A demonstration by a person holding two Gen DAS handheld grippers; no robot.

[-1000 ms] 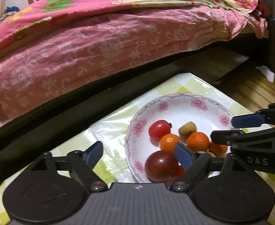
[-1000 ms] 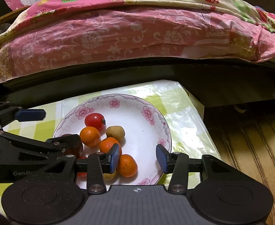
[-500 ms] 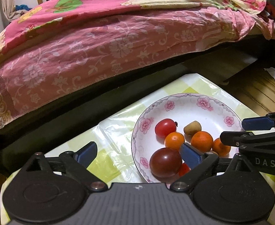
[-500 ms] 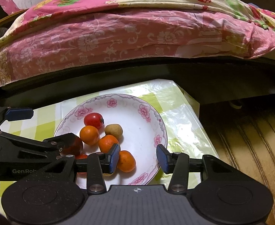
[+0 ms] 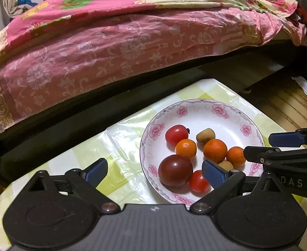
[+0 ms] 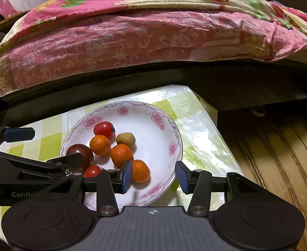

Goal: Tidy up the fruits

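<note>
A white plate with pink flowers (image 5: pixel 222 113) (image 6: pixel 153 117) sits on the green-checked table. It holds a dark red tomato (image 5: pixel 175 170) (image 6: pixel 79 153), two small red tomatoes (image 5: pixel 176 133) (image 5: pixel 198 181), three oranges (image 5: pixel 186 148) (image 5: pixel 215 150) (image 5: pixel 236 156) and brown kiwis (image 5: pixel 205 135) (image 6: pixel 125 138). My left gripper (image 5: pixel 154 172) is open and empty, above the plate's near left rim. My right gripper (image 6: pixel 152 173) is open and empty, above the plate's near right rim, its left pad next to an orange (image 6: pixel 140 171).
A bed with a pink floral quilt (image 5: pixel 120 41) (image 6: pixel 132 37) stands just behind the table. The table's right edge (image 6: pixel 218 129) drops to a wooden floor (image 6: pixel 279 156). A clear plastic cover (image 5: pixel 120 142) lies over the tablecloth.
Both grippers have drawn back and up from the plate, so more of the plate and fruit shows. The fruits have not moved. Both stay open.
</note>
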